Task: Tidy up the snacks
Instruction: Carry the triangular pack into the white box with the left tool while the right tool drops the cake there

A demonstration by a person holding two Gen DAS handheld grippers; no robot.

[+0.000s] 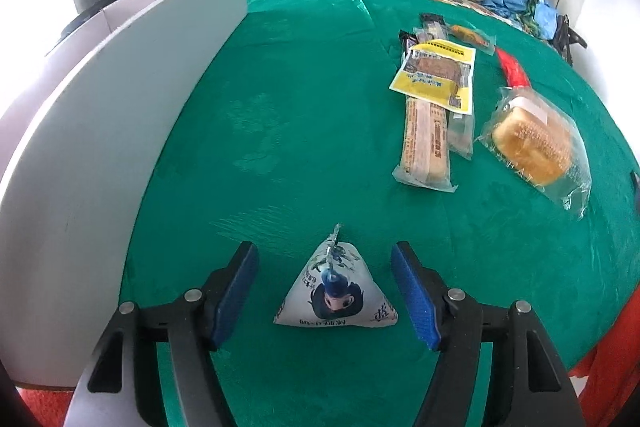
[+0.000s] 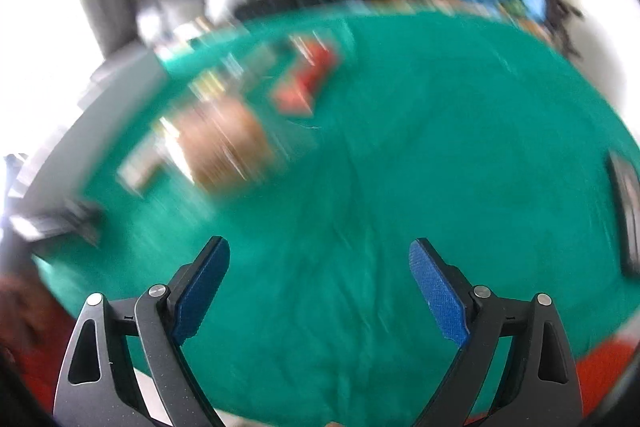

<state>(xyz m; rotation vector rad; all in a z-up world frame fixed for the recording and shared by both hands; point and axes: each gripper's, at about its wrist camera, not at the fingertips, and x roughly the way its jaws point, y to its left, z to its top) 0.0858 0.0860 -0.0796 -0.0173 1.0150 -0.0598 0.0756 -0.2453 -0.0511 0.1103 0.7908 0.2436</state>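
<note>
Snacks are lying loose on the green surface (image 1: pixel 300 99): a triangular pouch (image 1: pixel 336 293) is sitting between the left gripper's (image 1: pixel 324 259) parted fingers, untouched; others are waiting far right, unsorted. Right gripper (image 2: pixel 319 255), fingers apart, is hovering empty amid blur.

Left gripper (image 1: pixel 324 287): jaws spread wide, blue pads (image 1: pixel 236 293) facing each other on either side of a small triangular snack packet (image 1: pixel 336 293), neither pad touching it. Right gripper (image 2: pixel 320 291): jaws likewise wide apart, blue pads (image 2: pixel 438 301) holding nothing, poised over the green cloth (image 2: pixel 440 147); view blurred.
</note>
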